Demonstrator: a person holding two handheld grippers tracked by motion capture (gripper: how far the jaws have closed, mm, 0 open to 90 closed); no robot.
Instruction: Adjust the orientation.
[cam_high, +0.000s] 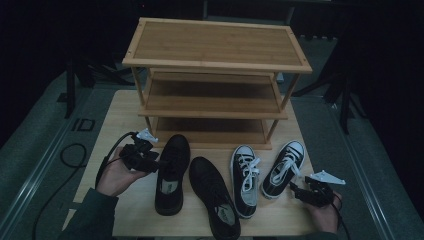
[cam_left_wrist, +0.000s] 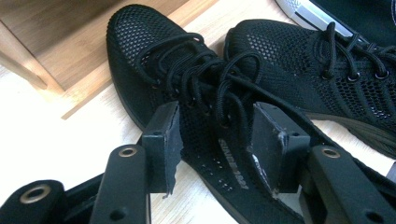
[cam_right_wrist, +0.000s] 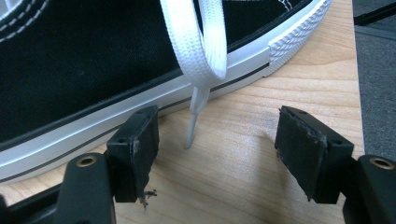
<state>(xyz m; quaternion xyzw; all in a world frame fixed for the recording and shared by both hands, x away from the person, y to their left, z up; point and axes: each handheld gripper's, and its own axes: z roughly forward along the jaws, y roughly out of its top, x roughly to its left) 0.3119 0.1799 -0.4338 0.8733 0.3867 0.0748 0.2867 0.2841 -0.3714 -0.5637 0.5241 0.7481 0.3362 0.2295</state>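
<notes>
Two black mesh shoes and two black-and-white canvas sneakers lie on the wooden table (cam_high: 116, 120) in front of a bamboo shoe rack (cam_high: 215, 47). My left gripper (cam_high: 152, 162) (cam_left_wrist: 217, 144) straddles the left black mesh shoe (cam_high: 172, 175) (cam_left_wrist: 140, 46) at its laces, with a pad against each side of the upper. The second black mesh shoe (cam_high: 212, 195) (cam_left_wrist: 303, 60) lies beside it. My right gripper (cam_high: 296, 189) (cam_right_wrist: 215, 149) stands open beside the sole of the right canvas sneaker (cam_high: 284, 167) (cam_right_wrist: 70, 56). A white lace (cam_right_wrist: 201, 46) hangs down in front of its jaws.
The rack has three bare shelves and stands at the table's far side. The other canvas sneaker (cam_high: 245, 180) lies between the black pair and the right one. A black cable (cam_high: 70, 155) trails over the grey floor at the left.
</notes>
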